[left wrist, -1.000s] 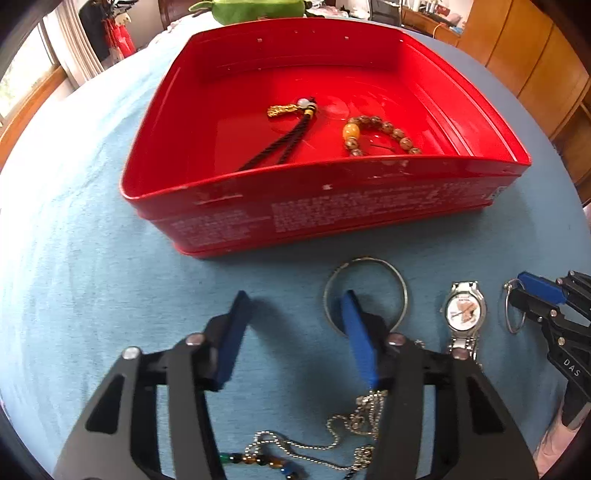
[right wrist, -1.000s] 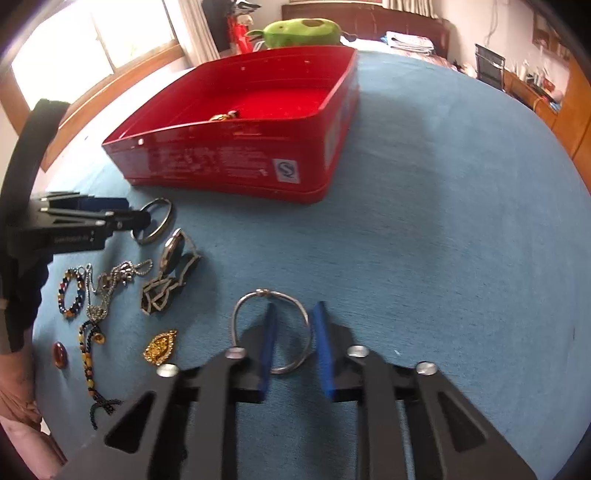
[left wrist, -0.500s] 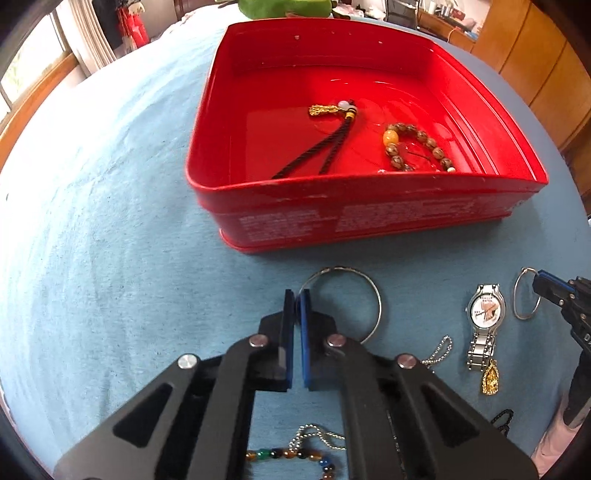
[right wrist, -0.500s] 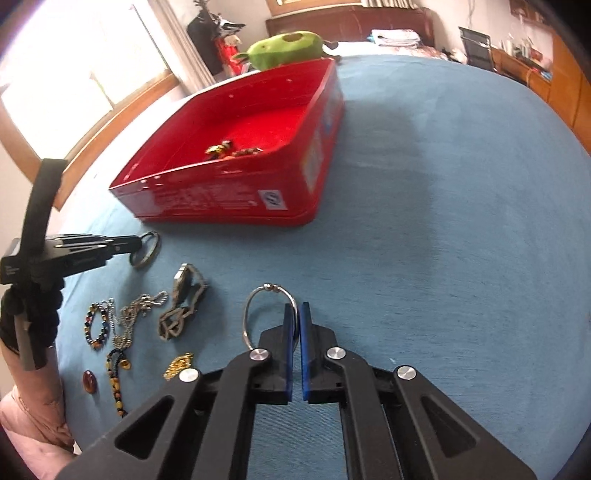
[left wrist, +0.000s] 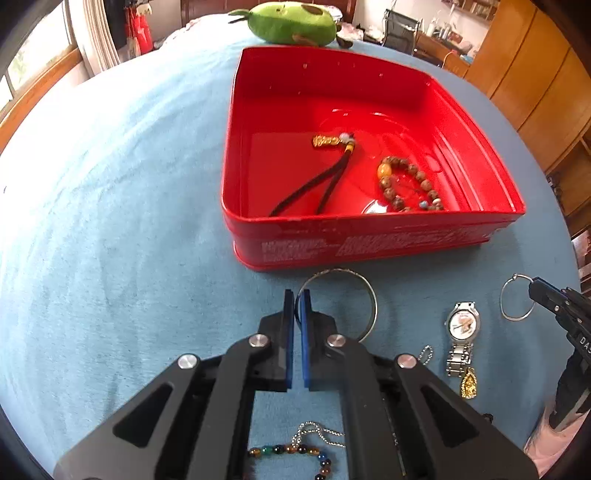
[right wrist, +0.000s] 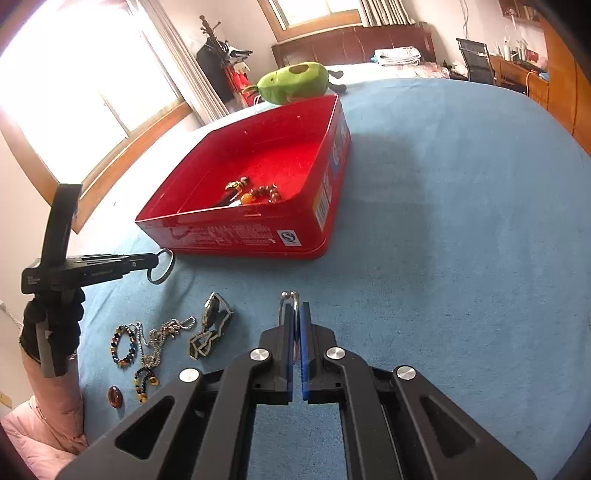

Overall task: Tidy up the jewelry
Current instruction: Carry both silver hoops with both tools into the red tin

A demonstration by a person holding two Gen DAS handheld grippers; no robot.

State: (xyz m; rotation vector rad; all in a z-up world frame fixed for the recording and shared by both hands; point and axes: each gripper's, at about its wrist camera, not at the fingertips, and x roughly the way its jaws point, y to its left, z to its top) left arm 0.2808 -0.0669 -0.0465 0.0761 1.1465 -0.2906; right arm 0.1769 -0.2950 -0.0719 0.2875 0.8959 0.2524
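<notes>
A red tin (left wrist: pixel 369 243) (right wrist: pixel 236 236) stands on the blue cloth and holds a tasselled charm (left wrist: pixel 332 142) and a brown bead bracelet (left wrist: pixel 410 181). My left gripper (left wrist: pixel 297 295) is shut on the rim of a large silver bangle (left wrist: pixel 371 302), lifted just in front of the tin. It also shows in the right wrist view (right wrist: pixel 153 260). My right gripper (right wrist: pixel 295 310) is shut on a smaller silver ring (right wrist: pixel 286 301) and holds it above the cloth. It shows in the left wrist view (left wrist: pixel 533 286) with the ring (left wrist: pixel 511 315).
On the cloth lie a wristwatch (left wrist: pixel 461 328) (right wrist: pixel 212 325), a gold pendant (left wrist: pixel 469 386), a silver chain (right wrist: pixel 162 338), a coloured bead bracelet (left wrist: pixel 295 452) (right wrist: pixel 123 345) and an amber stone (right wrist: pixel 114 397). A green plush (left wrist: pixel 291 24) lies behind the tin.
Both grippers closed from open, the left on the bangle and the right on the ring. Both then rose and drew back, lifting their rings off the cloth.
</notes>
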